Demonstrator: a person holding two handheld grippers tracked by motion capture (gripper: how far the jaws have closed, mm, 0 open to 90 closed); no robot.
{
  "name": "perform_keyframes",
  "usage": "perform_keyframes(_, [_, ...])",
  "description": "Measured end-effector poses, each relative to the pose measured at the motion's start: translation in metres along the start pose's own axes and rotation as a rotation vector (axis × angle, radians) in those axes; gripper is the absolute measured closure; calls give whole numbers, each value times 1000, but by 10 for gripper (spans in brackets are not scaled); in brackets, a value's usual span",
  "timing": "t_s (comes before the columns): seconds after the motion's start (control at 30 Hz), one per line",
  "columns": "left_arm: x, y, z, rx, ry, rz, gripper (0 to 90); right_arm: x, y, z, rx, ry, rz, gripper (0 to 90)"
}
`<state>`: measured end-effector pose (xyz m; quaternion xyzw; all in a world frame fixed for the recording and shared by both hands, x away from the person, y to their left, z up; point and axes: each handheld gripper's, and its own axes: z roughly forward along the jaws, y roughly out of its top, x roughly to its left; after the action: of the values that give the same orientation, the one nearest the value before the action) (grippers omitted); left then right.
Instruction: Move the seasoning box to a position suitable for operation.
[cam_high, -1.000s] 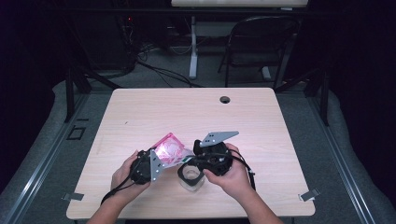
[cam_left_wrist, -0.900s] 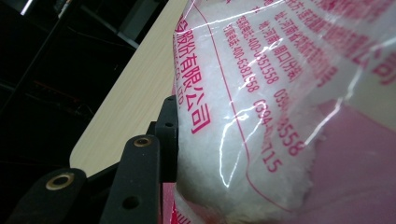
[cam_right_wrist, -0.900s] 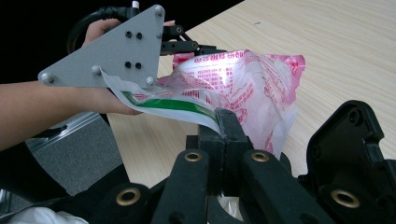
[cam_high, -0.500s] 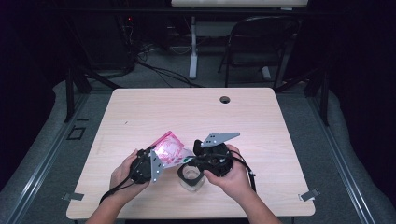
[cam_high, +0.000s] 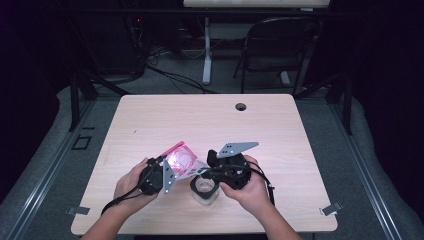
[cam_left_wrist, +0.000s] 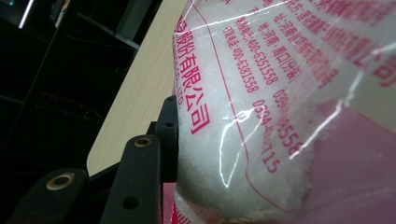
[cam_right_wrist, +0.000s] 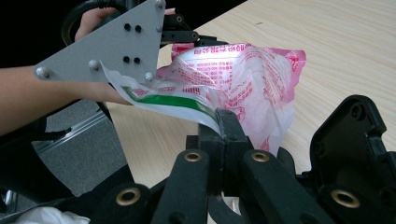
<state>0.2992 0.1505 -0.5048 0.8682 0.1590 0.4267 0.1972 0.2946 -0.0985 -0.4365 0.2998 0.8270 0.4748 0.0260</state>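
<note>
Above the jar (cam_high: 204, 188) near the table's (cam_high: 150, 120) front edge, I hold a pink-printed plastic bag (cam_high: 181, 160) of white grains between both claws: my left claw (cam_high: 165, 172) grips its bulging side, my right claw (cam_right_wrist: 223, 122) is clenched tight on its green-striped edge.

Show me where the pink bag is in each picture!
High view: the pink bag sits low and left of middle, between the left gripper and the right gripper.
Left gripper view: the bag covers the right side, pressed against the black jaw.
Right gripper view: the bag is in the middle, its edge pinched by the jaws.
Shared landmark: the wooden table.
</note>
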Motion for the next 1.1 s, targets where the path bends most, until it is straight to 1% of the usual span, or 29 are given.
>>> perform_keyframes(0.03, [1, 1, 0, -4, -1, 0, 628, 0, 0, 0, -2, 3, 0, 900])
perform_keyframes(0.07, [3, 2, -1, 12, -5, 20, 629, -1, 0, -1, -3, 5, 2, 900])
perform_keyframes(0.17, [6, 4, -2, 24, -17, 45, 629, -1, 0, -1, -13, 7, 11, 900])
perform_keyframes(0.3, [8, 7, -4, 42, -17, 91, 631, -1, 0, -2, -7, 6, 7, 900])
perform_keyframes(0.37, [8, 9, -4, 43, -19, 101, 632, -1, 0, -2, -7, 8, 9, 900])
perform_keyframes(0.4, [9, 10, -5, 50, -16, 114, 632, -1, 0, -2, -9, 9, 11, 900])
perform_keyframes(0.43, [10, 10, -5, 46, -13, 111, 632, -2, 0, -2, -13, 11, 14, 900])
perform_keyframes(0.5, [12, 12, -6, 56, -7, 133, 633, -2, -1, -3, -12, 10, 16, 900])
perform_keyframes(0.6, [13, 14, -7, 62, -3, 146, 634, -2, -1, -3, -15, 13, 19, 900])
perform_keyframes(0.7, [15, 16, -7, 72, 2, 169, 634, -2, -1, -3, -11, 11, 17, 900])
perform_keyframes(0.87, [15, 17, -8, 77, 12, 191, 636, -3, -2, -3, -7, 15, 19, 900])
perform_keyframes(1.1, [16, 21, -11, 92, 47, 244, 638, -3, -4, -3, -2, 17, 22, 900])
